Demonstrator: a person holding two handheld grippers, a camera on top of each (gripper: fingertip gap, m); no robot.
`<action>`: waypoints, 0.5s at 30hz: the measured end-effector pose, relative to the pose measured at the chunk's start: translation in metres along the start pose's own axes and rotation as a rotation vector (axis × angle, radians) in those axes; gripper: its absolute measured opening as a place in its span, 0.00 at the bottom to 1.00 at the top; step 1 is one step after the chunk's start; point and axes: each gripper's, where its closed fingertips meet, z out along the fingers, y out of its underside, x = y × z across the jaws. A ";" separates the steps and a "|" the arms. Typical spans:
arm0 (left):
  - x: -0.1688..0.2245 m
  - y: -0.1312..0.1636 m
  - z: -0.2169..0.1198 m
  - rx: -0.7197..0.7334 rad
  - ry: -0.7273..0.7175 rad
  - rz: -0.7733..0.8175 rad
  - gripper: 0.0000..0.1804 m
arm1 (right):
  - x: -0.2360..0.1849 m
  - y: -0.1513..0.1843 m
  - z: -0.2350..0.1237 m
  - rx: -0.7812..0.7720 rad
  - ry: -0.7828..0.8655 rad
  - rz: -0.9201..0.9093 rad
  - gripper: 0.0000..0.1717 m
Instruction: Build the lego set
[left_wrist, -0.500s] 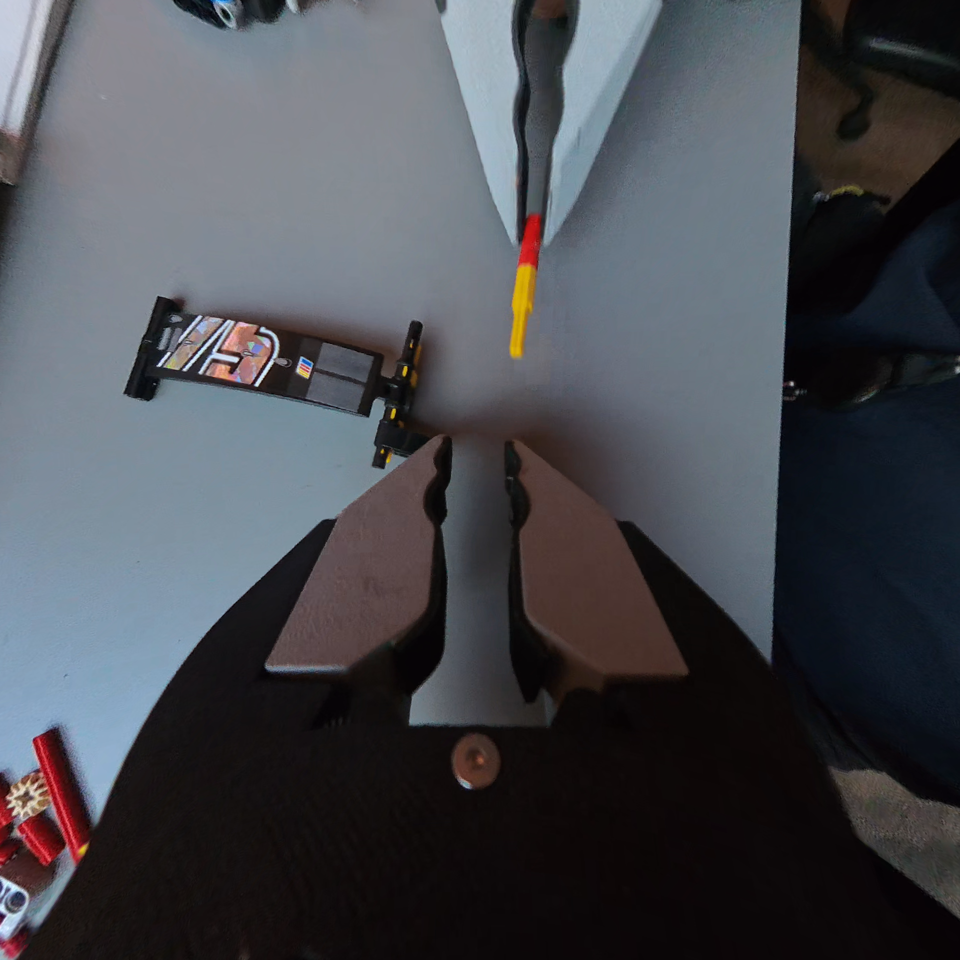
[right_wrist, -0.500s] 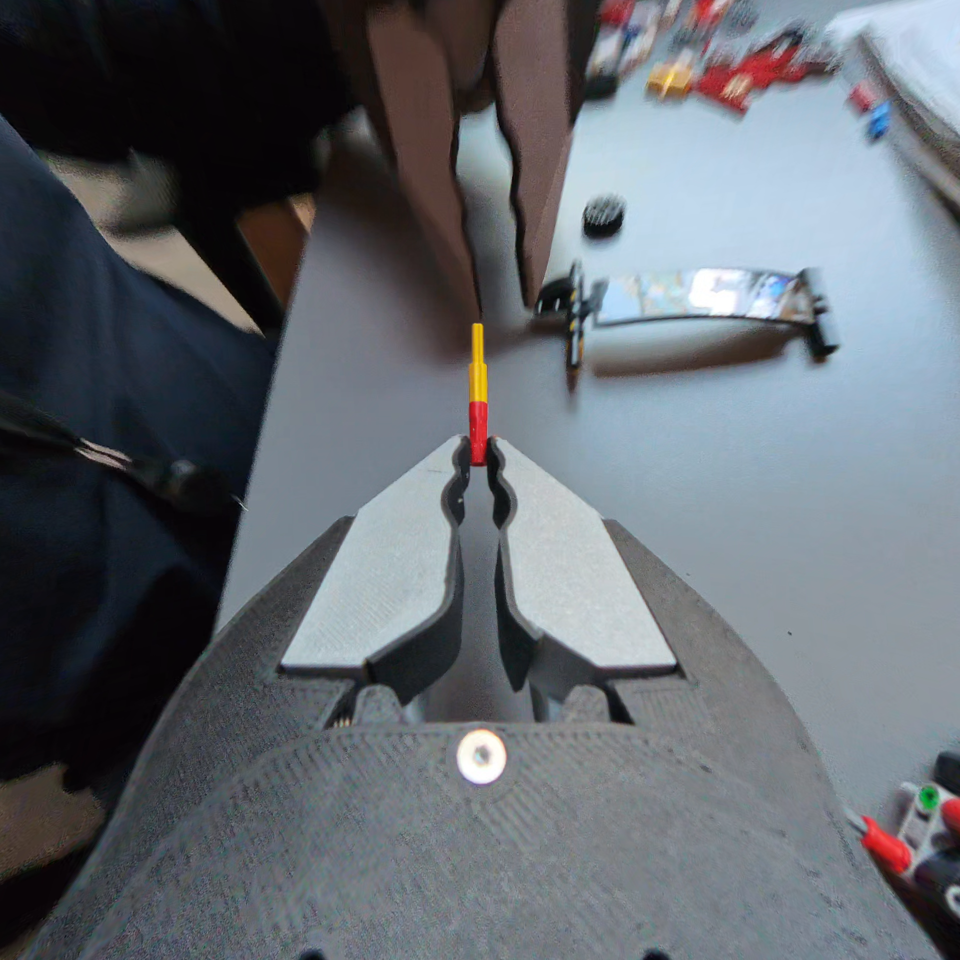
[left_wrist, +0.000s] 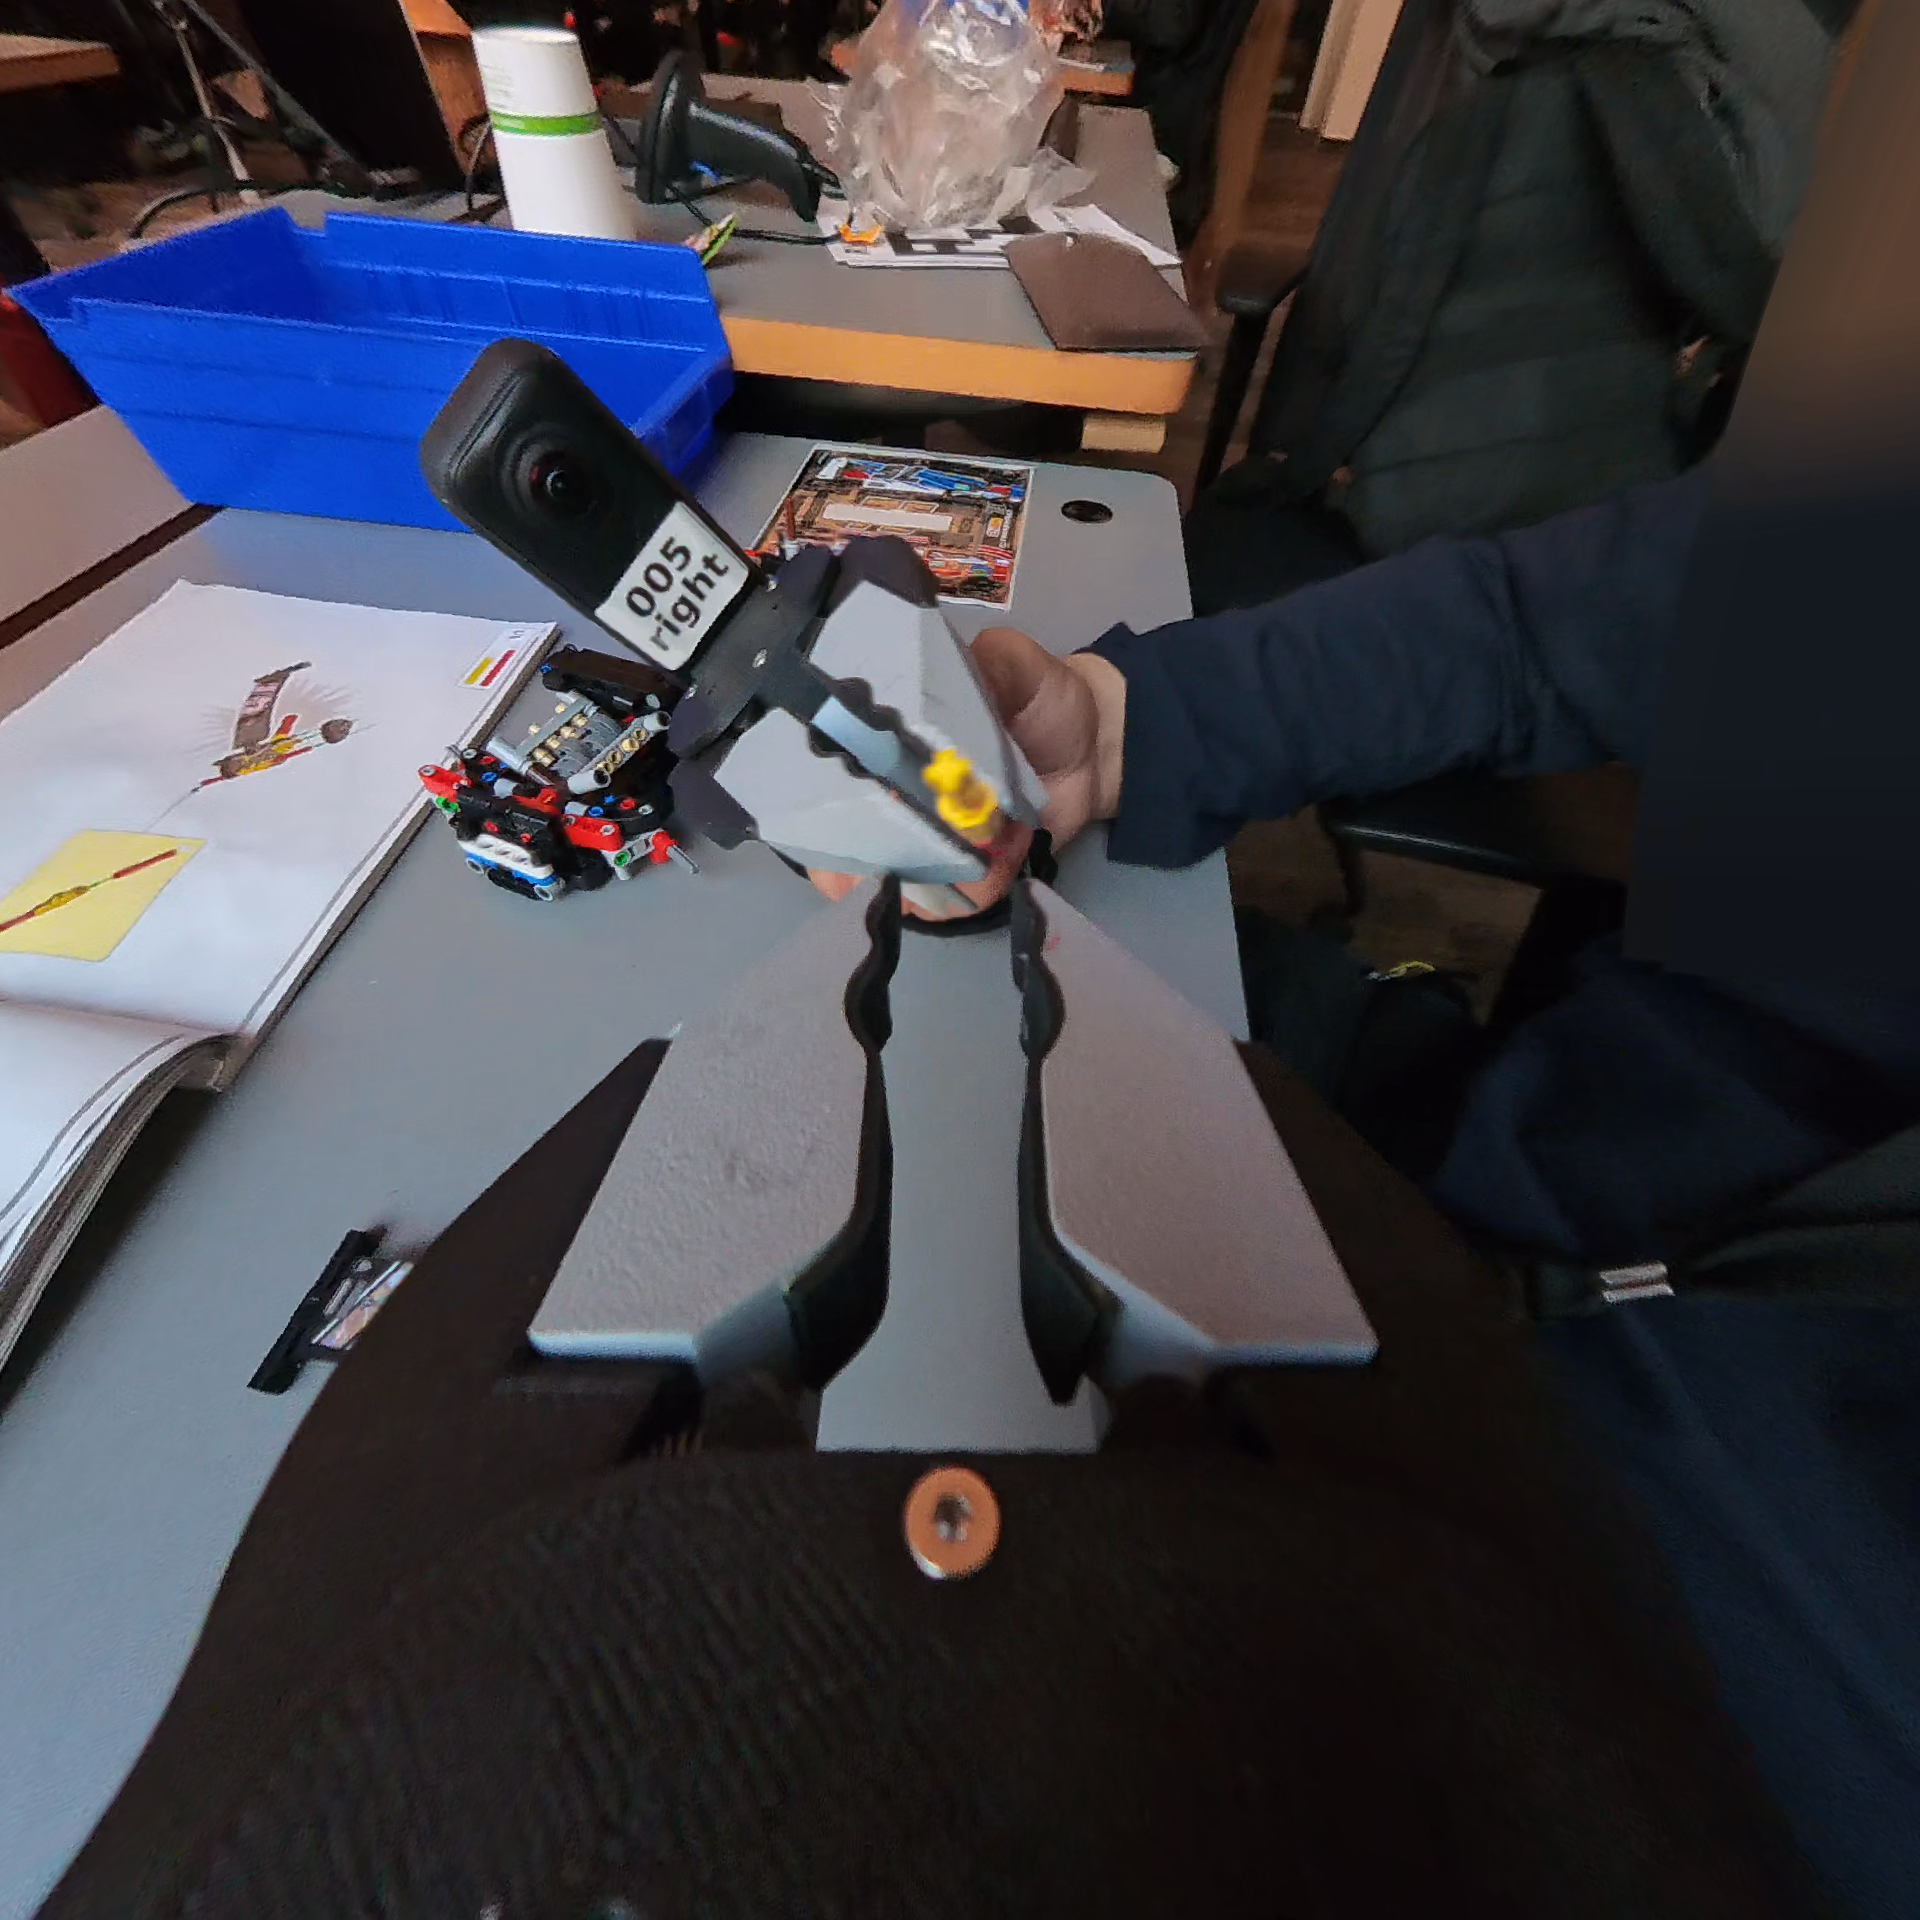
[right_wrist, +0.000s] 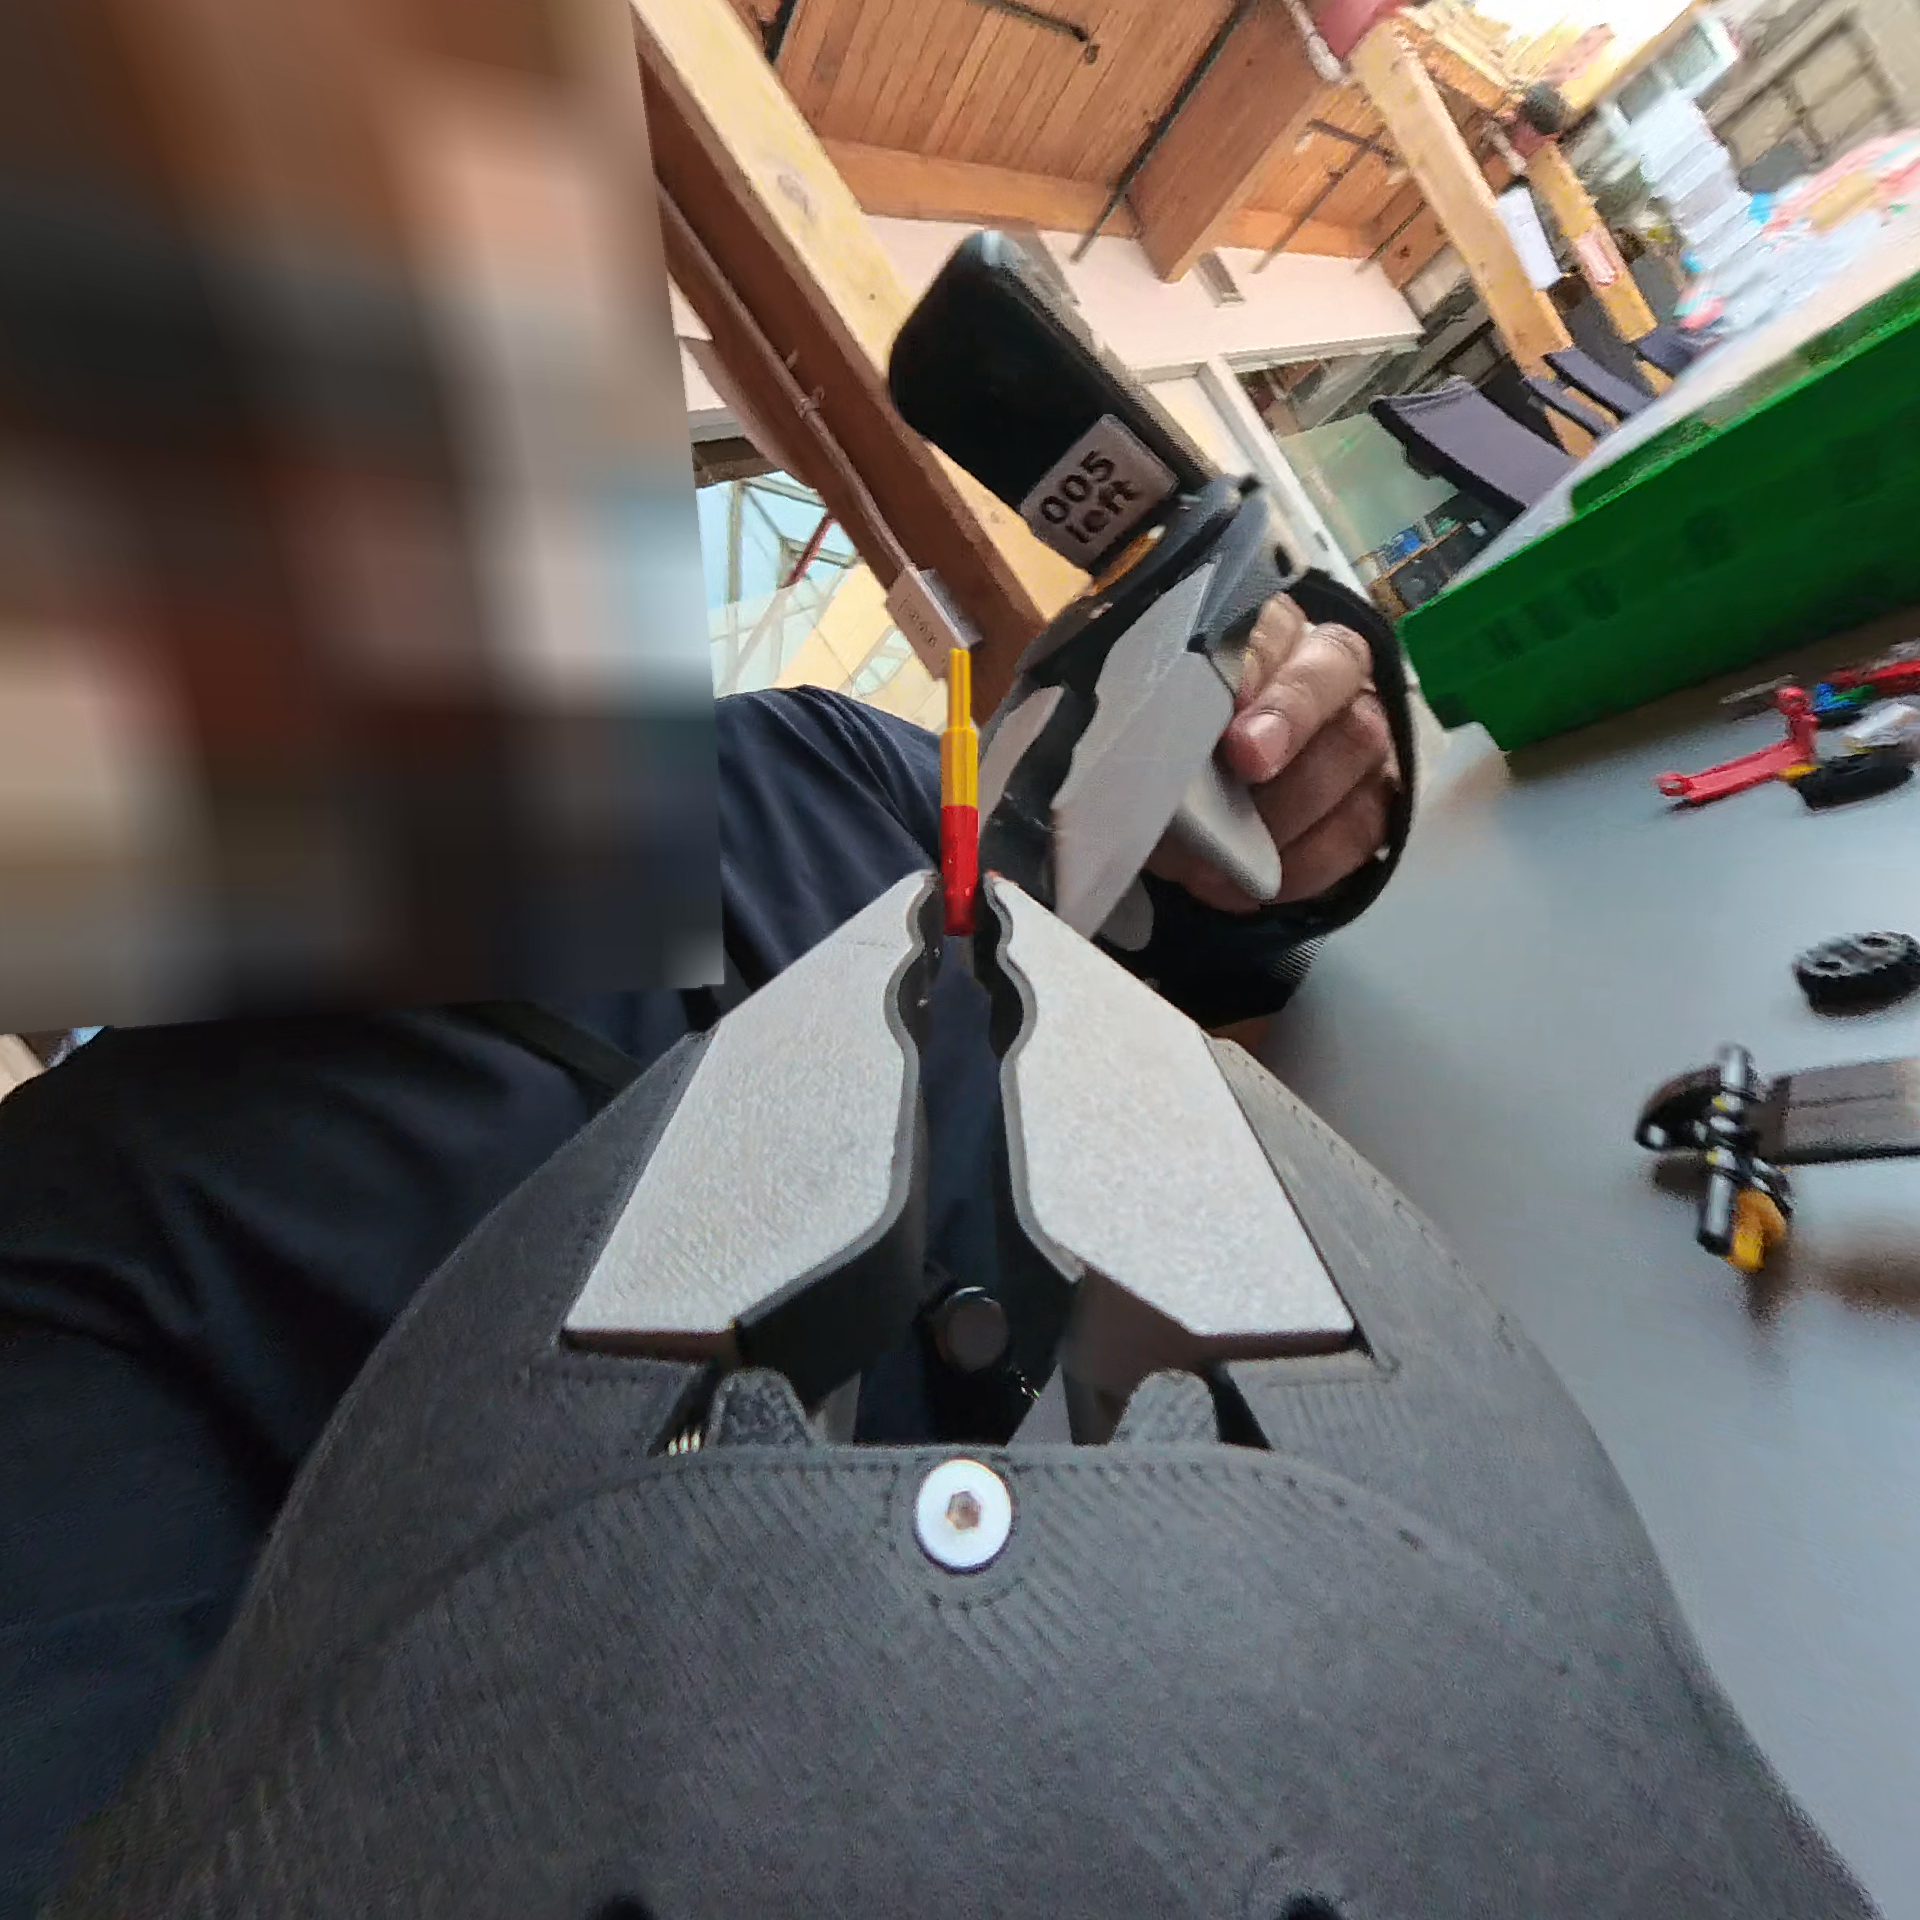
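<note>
My right gripper (right_wrist: 958, 896) is shut on the red end of a thin red and yellow pin (right_wrist: 958, 769), which sticks straight out past the tips, held in the air. The left wrist view shows this gripper (left_wrist: 987, 831) close ahead with the pin's yellow end (left_wrist: 958, 788) at its tips. My left gripper (left_wrist: 954, 914) is open and empty, just below the right gripper's tips. It also shows in the right wrist view (right_wrist: 1060, 831), right of the pin. A black winged piece with shiny stickers (right_wrist: 1818, 1117) lies on the grey table (right_wrist: 1558, 1039).
A small red, black and grey brick model (left_wrist: 561, 800) stands beside an open instruction book (left_wrist: 208, 790). A blue bin (left_wrist: 364, 343) is behind them. A green bin (right_wrist: 1683, 582), a black gear (right_wrist: 1860, 966) and red parts (right_wrist: 1766, 758) sit at the right. A person sits close. The tips of both grippers are at nearly the same place.
Both grippers have risen from the table and tilted up, so the views now show the room. The right stays shut on the pin; the left stays open.
</note>
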 end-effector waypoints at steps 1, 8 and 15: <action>-0.001 -0.001 0.000 0.005 -0.009 -0.003 0.09 | -0.002 0.000 0.002 -0.001 -0.012 -0.009 0.02; -0.003 -0.016 -0.012 0.105 -0.023 -0.034 0.09 | 0.001 -0.007 -0.002 0.021 0.032 -0.068 0.02; 0.005 -0.021 -0.012 0.142 0.031 -0.047 0.03 | 0.003 -0.003 0.003 0.004 0.014 -0.049 0.02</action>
